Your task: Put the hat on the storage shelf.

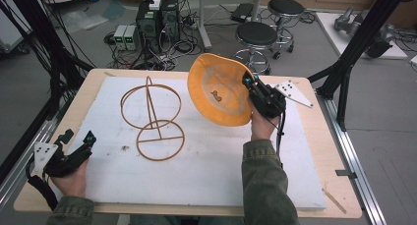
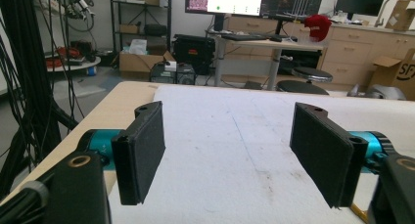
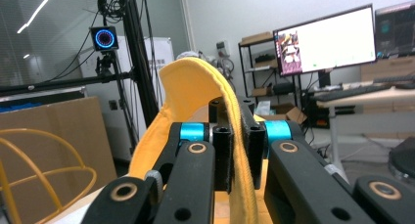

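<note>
Right gripper (image 1: 252, 85) on floppy orange hat (image 1: 219, 90)

One yellow hat (image 1: 219, 90), one wire hat stand (image 1: 152, 118), two grippers, two round stools (image 1: 256, 34), one white mat (image 1: 196, 156).

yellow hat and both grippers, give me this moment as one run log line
right gripper: shut on yellow hat brim, held above table | left gripper: open, empty, low at near-left | wire stand: on white mat, untouched
</note>
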Motion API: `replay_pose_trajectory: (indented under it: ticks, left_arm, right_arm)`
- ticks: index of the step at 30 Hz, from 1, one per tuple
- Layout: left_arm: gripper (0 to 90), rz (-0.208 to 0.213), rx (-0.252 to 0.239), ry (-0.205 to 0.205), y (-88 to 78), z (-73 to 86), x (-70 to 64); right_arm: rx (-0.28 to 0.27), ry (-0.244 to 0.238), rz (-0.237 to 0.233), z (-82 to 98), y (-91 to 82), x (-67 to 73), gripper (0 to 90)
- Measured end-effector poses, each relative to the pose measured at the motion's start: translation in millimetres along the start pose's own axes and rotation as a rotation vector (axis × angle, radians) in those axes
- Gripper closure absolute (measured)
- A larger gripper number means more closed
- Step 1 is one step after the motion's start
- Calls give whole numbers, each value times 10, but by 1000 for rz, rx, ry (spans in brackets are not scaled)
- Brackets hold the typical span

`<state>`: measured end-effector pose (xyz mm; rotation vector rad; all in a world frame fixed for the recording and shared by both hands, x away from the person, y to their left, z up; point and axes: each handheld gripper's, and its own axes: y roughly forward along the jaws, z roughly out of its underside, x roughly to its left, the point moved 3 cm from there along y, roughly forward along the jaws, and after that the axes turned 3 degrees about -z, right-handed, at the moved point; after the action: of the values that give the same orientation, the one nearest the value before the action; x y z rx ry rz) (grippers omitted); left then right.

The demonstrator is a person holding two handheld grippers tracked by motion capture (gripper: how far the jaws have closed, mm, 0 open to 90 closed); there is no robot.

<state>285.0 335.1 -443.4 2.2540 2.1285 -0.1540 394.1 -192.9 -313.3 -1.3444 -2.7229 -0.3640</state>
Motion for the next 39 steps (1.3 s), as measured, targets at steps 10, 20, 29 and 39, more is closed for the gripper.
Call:
replay_pose_trajectory:
  ticks: [10,20,29,39]
  left_arm:
    - [290,0,0,-2,-3,-1,-1]
    - [290,1,-2,-2,1,0,-1]
    - [291,1,2,-6,2,3,8]
    - [290,0,-5,-20,-4,-2,17]
  right_arm:
    - [-21,-25,1,-183,45,73,865]
    - [-61,-45,7,-336,105,140,865]
    - [-115,-102,18,-524,221,322,865]
    - [-74,-246,79,-506,520,697,865]
